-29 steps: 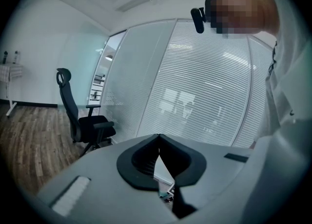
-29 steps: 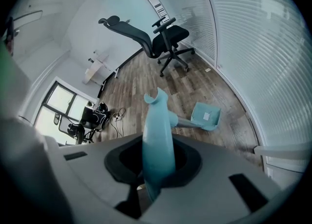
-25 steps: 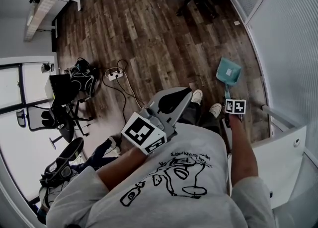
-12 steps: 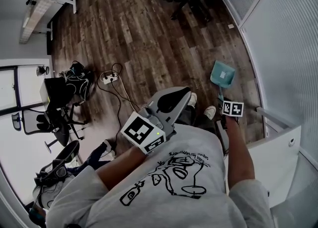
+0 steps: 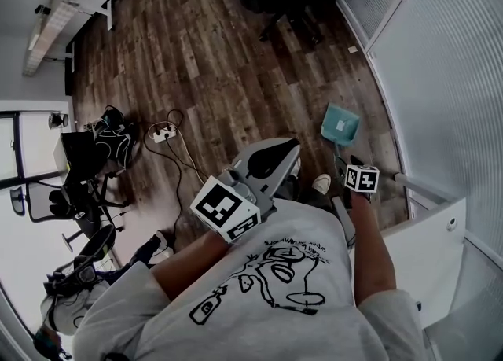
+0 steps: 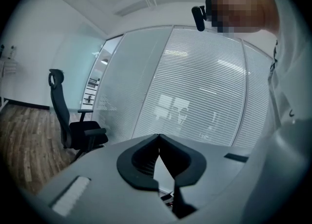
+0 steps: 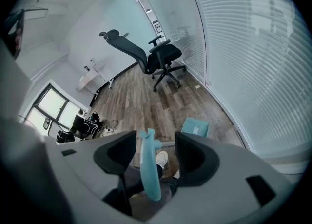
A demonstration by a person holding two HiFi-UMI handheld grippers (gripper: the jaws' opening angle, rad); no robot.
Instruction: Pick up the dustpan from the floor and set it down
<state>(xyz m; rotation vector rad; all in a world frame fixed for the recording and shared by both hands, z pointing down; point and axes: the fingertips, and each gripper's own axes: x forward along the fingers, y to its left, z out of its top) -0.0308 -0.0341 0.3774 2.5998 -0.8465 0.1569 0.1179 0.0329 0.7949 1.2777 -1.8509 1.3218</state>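
Both grippers have matt grey plastic shells w/ matt black rubbery pads: L gripper [image 6: 159, 137], and R gripper [image 7: 155, 145], whose jaws have just been opening. Dustpan [image 7: 148, 169] handle loose betw. R jaws: smooth teal plastic, slight sheen. Floor [image 5: 220, 60] below: dark grainy wood planks. Ahead of L gripper: ribbed frosted glass wall [image 6: 195, 81], matt black chair [image 6: 87, 135]. T-shirt [image 5: 314, 320] behind: soft grey cloth.

No legible txt, shirt print [image 5: 301, 248] blurry, sticker [image 5: 341, 124] on dustpan [image 5: 331, 134] too small

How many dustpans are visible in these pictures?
1. The teal dustpan rests on the wood floor beside the glass wall, near a white shoe. Others may be hidden behind the person.
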